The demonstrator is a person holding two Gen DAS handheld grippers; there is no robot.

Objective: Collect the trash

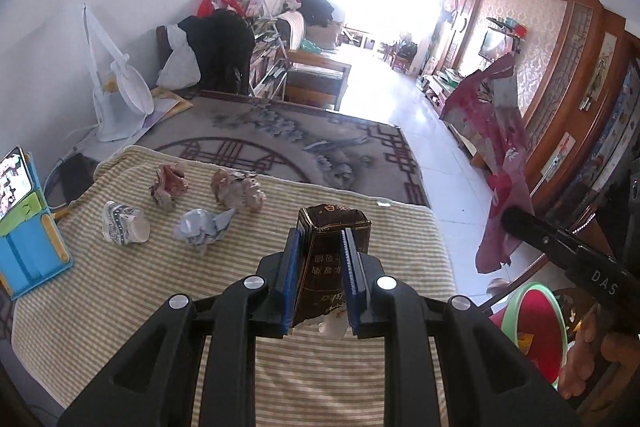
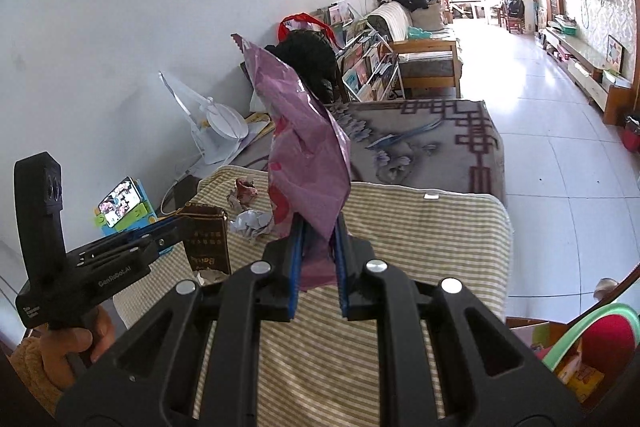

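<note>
My left gripper is shut on a dark brown carton with gold print, held above the striped cloth. The same carton shows in the right wrist view, pinched by the left gripper. My right gripper is shut on a crumpled purple foil wrapper that stands up from its jaws. That wrapper hangs at the right of the left wrist view. On the cloth lie a crushed paper cup, a grey paper ball and two reddish paper wads.
A green-rimmed red bin sits low at the right, also seen as the bin. A phone on a blue stand sits at the cloth's left edge. Beyond lie a patterned rug, a white fan and a sofa.
</note>
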